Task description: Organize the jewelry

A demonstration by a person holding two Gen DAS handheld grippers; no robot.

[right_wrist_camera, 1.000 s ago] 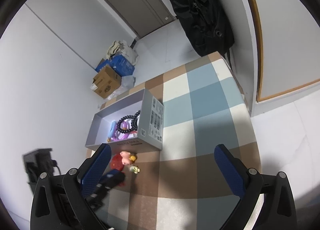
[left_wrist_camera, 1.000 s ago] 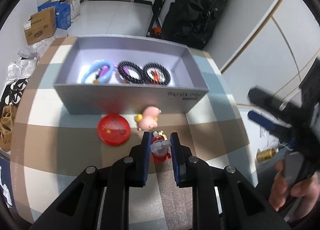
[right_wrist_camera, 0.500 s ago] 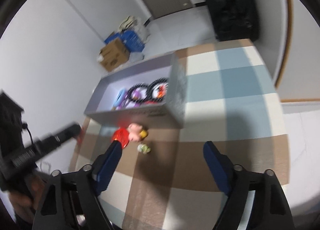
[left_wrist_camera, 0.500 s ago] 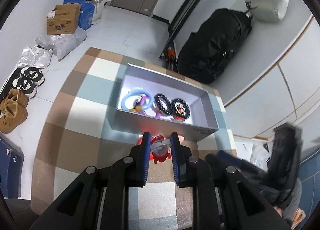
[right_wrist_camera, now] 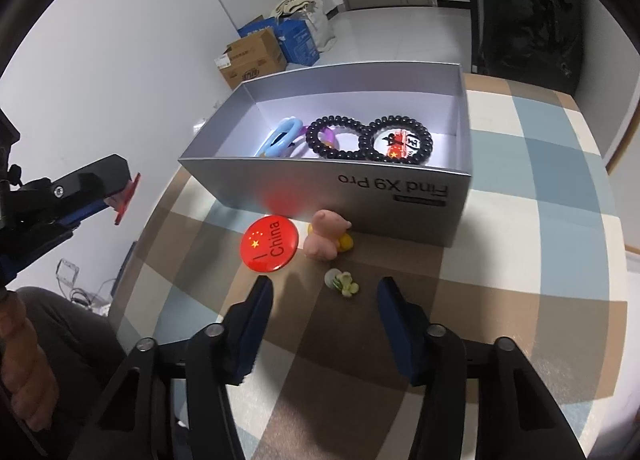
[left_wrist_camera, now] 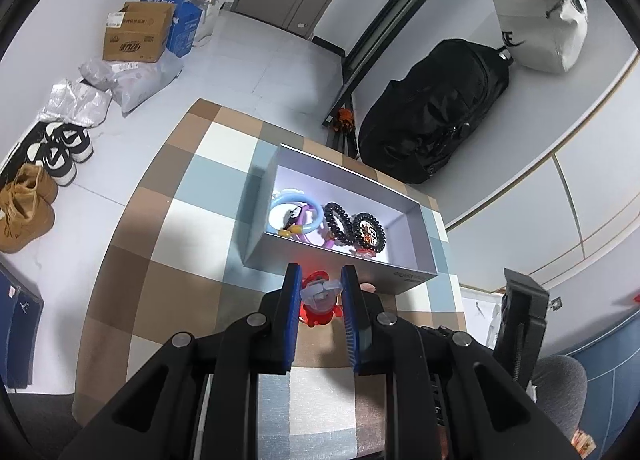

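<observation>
Red charm [left_wrist_camera: 319, 298] pinched in left gripper [left_wrist_camera: 320, 280] — right gripper [right_wrist_camera: 326, 292] agape

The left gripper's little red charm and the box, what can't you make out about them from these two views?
- Red charm: left wrist view, the blue pads cover both sides; its design is unclear. Right wrist view shows only a blurred red sliver.
- Box: right wrist view, the near wall hides the floor just behind it.
- Bracelets: overlapping, and the piece inside the right ring is too small to read.

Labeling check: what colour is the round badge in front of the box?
Red, with yellow stars and white "China" text; the badge shows best in the right wrist view.
</observation>
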